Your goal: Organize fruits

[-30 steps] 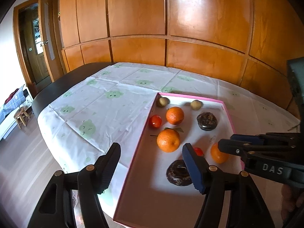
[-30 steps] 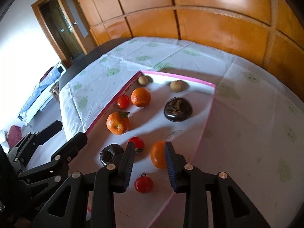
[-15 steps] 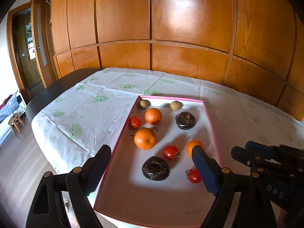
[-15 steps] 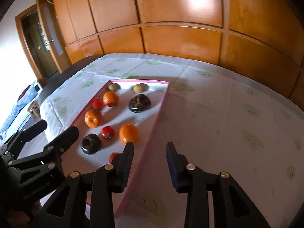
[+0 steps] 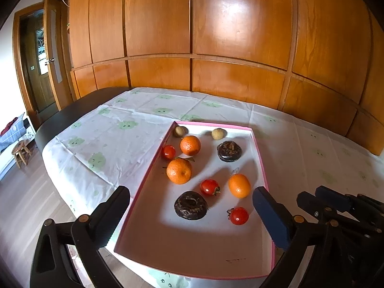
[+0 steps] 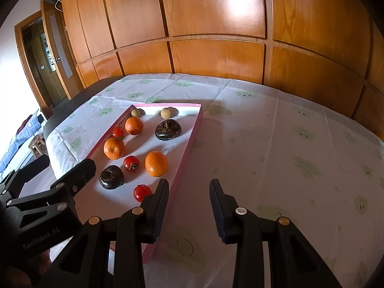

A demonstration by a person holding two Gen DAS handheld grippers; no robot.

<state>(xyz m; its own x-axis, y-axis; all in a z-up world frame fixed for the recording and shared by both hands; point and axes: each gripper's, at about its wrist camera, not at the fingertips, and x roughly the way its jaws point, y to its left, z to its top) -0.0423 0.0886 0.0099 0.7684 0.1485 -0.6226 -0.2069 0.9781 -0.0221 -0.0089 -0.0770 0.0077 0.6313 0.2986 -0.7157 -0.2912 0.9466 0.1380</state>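
The left gripper (image 5: 189,204) had just been opening and stood wide and empty above the near end of the pink tray (image 5: 260,154). The right gripper (image 6: 189,192), jaws a little apart and empty, hung over the tablecloth (image 6: 276,144) just beside the tray. In the tray lay three oranges (image 5: 179,171), three tomatoes (image 5: 210,187), two dark fruits (image 5: 191,205) and two small brown fruits (image 5: 218,134). The tomatoes looked soft and smooth-skinned, probably best pinched gently across the middle.
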